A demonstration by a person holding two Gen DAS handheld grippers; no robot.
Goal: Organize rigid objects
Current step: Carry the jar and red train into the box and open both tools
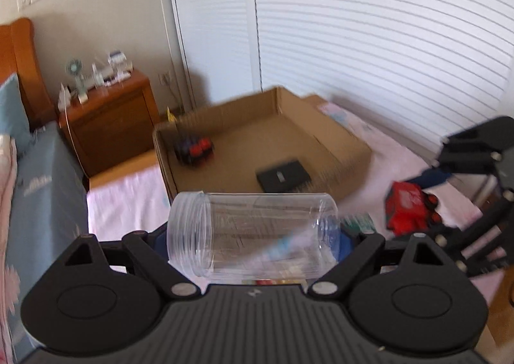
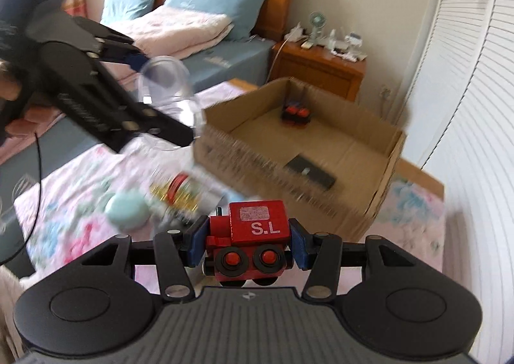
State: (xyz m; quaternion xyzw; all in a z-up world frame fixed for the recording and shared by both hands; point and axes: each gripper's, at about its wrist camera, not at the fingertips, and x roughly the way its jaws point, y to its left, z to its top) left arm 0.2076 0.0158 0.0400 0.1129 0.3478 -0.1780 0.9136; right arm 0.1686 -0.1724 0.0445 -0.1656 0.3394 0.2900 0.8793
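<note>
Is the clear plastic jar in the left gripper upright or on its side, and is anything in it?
On its side and empty: the clear jar lies crosswise between the left gripper jaws, lidless threaded mouth pointing left.

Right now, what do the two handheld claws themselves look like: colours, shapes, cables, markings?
Both match: matte black plastic bodies with a ribbed top plate, a small pale logo, two round discs on the shoulders, and black linkage bars with silver pins. The fingertips carry blue pads. In the right wrist view, the left claw shows pale lettering, too blurred to read, and a thin black cable trailing below. The right claw has none visible.
</note>
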